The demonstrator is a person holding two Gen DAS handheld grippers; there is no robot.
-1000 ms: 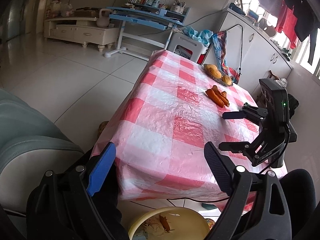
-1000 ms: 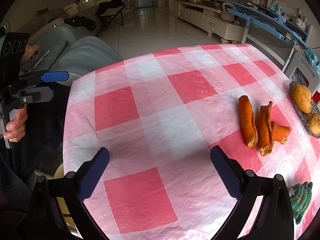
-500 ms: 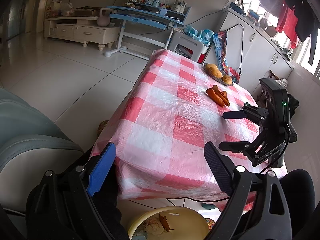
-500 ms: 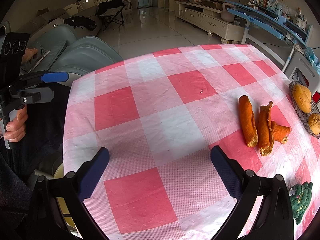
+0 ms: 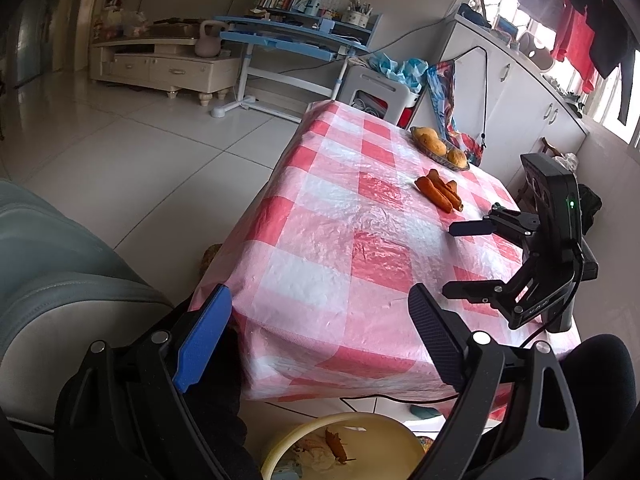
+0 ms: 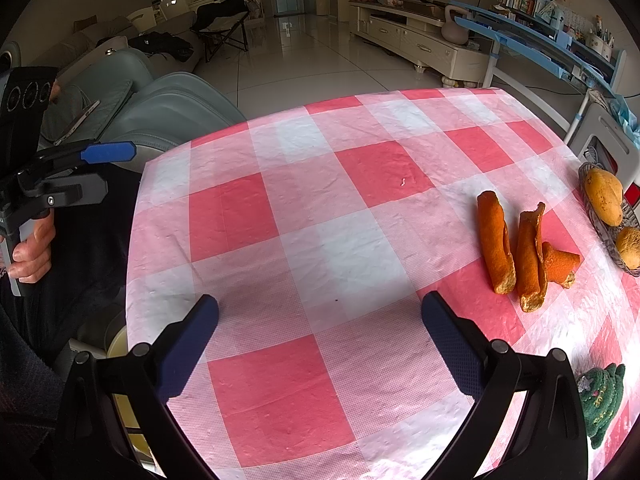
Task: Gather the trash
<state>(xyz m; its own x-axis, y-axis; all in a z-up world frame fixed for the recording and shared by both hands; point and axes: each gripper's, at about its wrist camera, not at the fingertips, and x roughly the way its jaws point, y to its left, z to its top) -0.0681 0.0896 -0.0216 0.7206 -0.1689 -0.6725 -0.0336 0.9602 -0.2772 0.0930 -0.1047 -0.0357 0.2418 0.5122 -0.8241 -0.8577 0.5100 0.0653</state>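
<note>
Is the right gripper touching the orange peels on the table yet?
Apart. The right wrist view shows the right gripper open, with bare checked tablecloth between its fingers and the orange peels, which lie off to the right, beyond the fingertips.

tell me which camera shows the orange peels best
The right wrist view: the orange peels lie close and large on the checked cloth, three curled strips. The left wrist view shows them small and far off.
</note>
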